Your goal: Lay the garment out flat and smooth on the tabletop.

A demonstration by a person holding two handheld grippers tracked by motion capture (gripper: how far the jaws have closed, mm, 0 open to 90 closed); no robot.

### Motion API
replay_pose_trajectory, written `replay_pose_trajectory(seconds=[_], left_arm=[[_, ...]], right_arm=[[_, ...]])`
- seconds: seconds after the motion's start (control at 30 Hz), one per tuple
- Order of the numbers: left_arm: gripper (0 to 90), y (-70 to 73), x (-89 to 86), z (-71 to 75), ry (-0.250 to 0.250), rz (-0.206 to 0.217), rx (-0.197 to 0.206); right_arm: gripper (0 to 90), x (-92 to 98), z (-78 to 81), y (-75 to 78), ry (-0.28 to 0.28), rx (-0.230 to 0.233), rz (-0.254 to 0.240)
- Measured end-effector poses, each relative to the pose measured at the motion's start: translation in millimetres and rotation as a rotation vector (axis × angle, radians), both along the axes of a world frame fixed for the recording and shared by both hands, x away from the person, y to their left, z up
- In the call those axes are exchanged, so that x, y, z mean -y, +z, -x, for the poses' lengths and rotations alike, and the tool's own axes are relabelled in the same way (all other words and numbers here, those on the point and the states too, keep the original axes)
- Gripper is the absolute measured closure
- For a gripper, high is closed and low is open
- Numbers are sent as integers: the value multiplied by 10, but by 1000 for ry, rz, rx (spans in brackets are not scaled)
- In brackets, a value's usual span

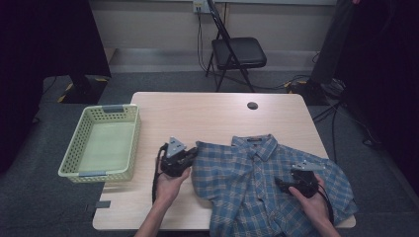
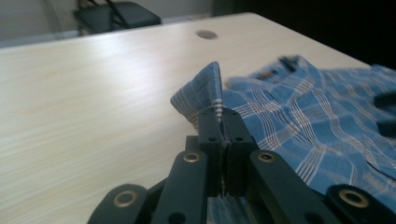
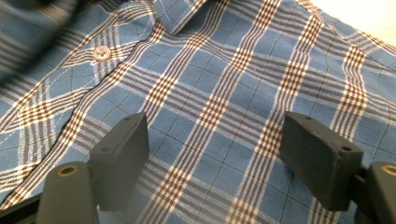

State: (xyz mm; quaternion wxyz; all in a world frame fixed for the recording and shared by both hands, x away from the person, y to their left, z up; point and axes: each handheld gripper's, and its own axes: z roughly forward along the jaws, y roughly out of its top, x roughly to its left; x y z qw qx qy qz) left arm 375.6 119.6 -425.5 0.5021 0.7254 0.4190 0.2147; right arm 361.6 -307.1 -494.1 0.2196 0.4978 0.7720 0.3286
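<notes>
While the blue plaid shirt (image 1: 262,182) lies spread on the right half of the light wooden table (image 1: 207,116), collar toward the far edge, the left hand-held gripper (image 1: 190,153) is clamped on the shirt's left edge. The left gripper view shows its two black jaws pressed together with a fold of plaid cloth (image 2: 201,95) pinched between them and standing up in a peak above the table surface. The left hand (image 1: 170,185) holds this hand-held gripper from below, at the shirt's left border. The right hand-held gripper (image 1: 282,185) sits over the shirt's right side, held by the right hand (image 1: 311,195). In the right gripper view its jaws stand wide apart with flat plaid fabric between them; whether the pads touch the cloth cannot be determined. A white button (image 3: 101,53) on the placket shows just beyond the jaws. A pale green perforated basket (image 1: 81,136) sits at the table's left edge, well apart from the shirt. A black folding chair (image 1: 237,52) stands beyond the table.
</notes>
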Motion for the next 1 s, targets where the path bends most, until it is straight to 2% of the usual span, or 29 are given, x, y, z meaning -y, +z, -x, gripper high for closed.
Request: replay_pose_trajectory(seconds=[0.07,0.13,0.2,0.27,0.3,0.33,0.37,0.4,0.5,0.6,0.77,0.9,1.0], left_arm=[[883,88,-146,64,56,1,26],[882,161,-296,128,115,9,35],[869,199,-421,199,164,6,58],[831,212,-507,256,176,0,83],[763,218,-539,278,204,4,88],[712,226,-573,296,209,18,95],[719,234,-595,311,211,22,102],[705,238,-599,324,229,1,115],[654,199,-578,304,189,2,98],[620,88,-442,240,117,-15,67],[564,-133,-79,129,-32,-63,-2],[521,-286,239,86,-122,-117,-52],[509,-392,458,67,-173,-168,-81]], right_arm=[[233,-3,-1,-2,-2,-1,1],[233,0,-9,-5,-4,1,6],[233,5,-14,-6,-13,1,7],[233,11,-19,-5,-17,0,8],[232,13,-20,-4,-20,1,9],[228,16,-21,-4,-24,2,10],[226,19,-22,-3,-27,2,11],[226,21,-23,-2,-27,3,10],[226,22,-23,-1,-25,2,9],[227,25,-22,3,-26,2,9],[226,50,-8,36,-12,28,-12],[223,62,-9,51,4,50,-9],[222,71,-44,23,5,52,18]])
